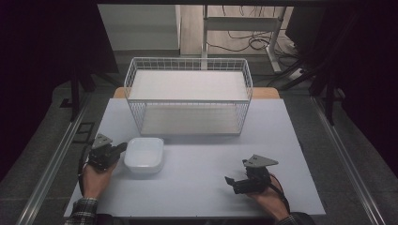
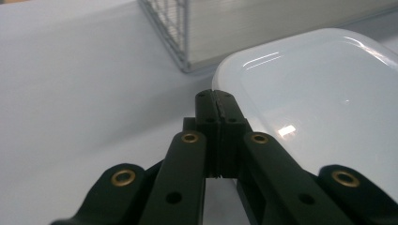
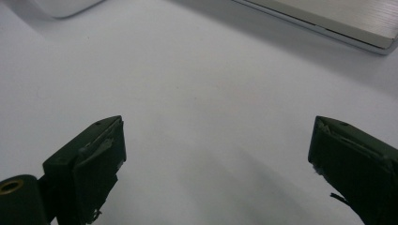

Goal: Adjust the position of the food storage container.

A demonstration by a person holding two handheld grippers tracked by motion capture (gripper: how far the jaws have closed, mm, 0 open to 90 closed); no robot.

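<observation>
- Plainly, the approach to the white lidded container is the step judged to be in hand, with no grasp made yet.
- The left tool is seen with its jaws pressed fully together on nothing, its tip at the container's left edge; whether tip and edge touch cannot be told.
- In the left gripper view the closed left tool is pointed at the rim of the container, which spreads out to the right of the jaws and beyond them.
- The right tool is held with its jaws spread wide, nothing between them, well apart from the container and low over the bare counter.
- In the right gripper view a corner of the container is glimpsed at the upper left, far ahead of the open right tool.
- The container is set on the front left part of the counter, just in front of the white wire basket, near its left corner and apart from it.
- For a lift, the left jaws would probably have to be opened and set astride the rim, or the right tool brought across to the opposite side.
- If the basket is the goal, its high wire wall would need to be cleared.
</observation>
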